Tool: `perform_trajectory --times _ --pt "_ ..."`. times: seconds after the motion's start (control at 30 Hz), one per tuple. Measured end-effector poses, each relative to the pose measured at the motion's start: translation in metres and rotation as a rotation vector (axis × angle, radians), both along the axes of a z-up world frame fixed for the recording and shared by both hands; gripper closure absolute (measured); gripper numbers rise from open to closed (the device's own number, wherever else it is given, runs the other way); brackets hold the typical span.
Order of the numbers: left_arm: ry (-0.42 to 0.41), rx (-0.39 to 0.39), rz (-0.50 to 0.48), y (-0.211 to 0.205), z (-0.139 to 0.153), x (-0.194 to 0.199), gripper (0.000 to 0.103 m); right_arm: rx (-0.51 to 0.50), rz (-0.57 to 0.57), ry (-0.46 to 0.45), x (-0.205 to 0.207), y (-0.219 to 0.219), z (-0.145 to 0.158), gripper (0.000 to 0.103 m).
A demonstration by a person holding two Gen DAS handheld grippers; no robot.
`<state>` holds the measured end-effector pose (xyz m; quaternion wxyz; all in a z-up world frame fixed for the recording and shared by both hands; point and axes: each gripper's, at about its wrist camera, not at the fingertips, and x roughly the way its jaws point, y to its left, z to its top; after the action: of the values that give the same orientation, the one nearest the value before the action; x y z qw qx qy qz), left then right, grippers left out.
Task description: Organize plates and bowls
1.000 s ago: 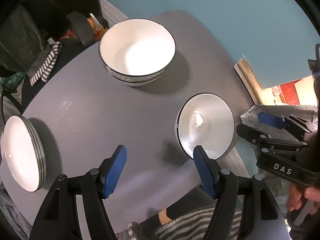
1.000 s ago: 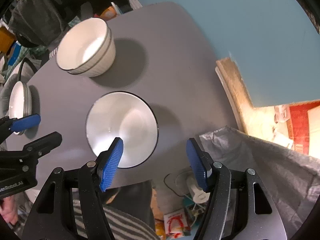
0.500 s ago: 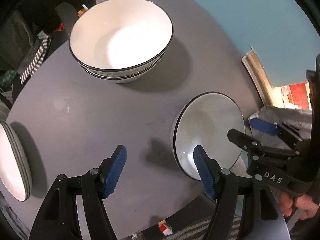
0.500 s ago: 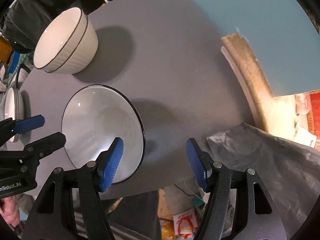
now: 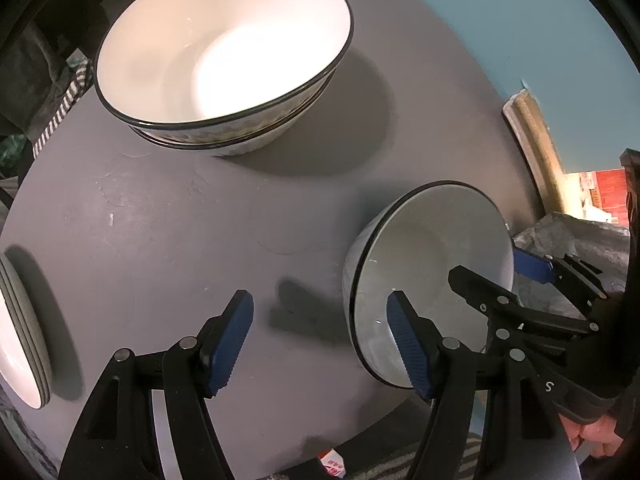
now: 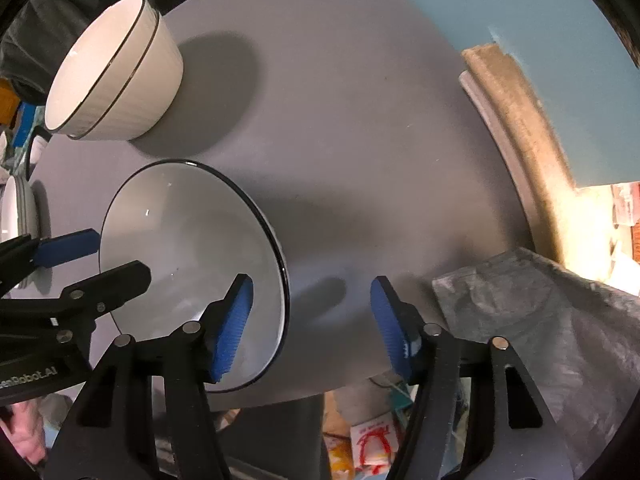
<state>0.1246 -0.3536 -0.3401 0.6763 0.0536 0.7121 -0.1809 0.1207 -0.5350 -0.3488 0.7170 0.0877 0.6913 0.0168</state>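
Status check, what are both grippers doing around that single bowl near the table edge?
Left gripper open, straddling single bowl's rim. Right gripper closing over opposite rim, no pad contact visible. Bowl stack, plate stack stand apart. Nothing in the way.

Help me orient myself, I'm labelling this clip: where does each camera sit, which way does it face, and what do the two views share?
Left wrist: on the left gripper, facing steeply down at the grey table; its own open fingers show, plus the right gripper and a hand.
Right wrist: on the right gripper, jaws closing astride the bowl's rim, facing down; the left gripper shows.
Shared: the single bowl, the stacked bowls, the plates.
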Motion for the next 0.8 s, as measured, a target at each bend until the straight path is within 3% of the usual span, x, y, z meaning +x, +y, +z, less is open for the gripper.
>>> perform_trajectory --times 0.13,0.23,0.3,0.5,0.8 --pt "-0.007 0.007 -0.001 0.001 -0.003 0.002 0.033 0.001 0.013 0.011 0.001 0.005 -0.004 0.054" --pt "-0.001 0.005 0.01 0.003 -0.004 0.002 0.047 0.004 0.008 0.013 0.001 0.007 -0.004 0.065" --pt "0.003 0.008 0.018 0.004 -0.004 0.001 0.049 0.013 0.001 0.013 0.0 0.007 -0.004 0.075" --pt "0.017 -0.002 0.028 0.012 -0.008 0.004 0.06 0.028 0.005 0.021 -0.003 0.012 -0.009 0.088" --pt "0.037 0.001 0.0 0.007 -0.009 0.002 0.078 0.016 0.017 0.032 -0.003 0.015 -0.013 0.092"
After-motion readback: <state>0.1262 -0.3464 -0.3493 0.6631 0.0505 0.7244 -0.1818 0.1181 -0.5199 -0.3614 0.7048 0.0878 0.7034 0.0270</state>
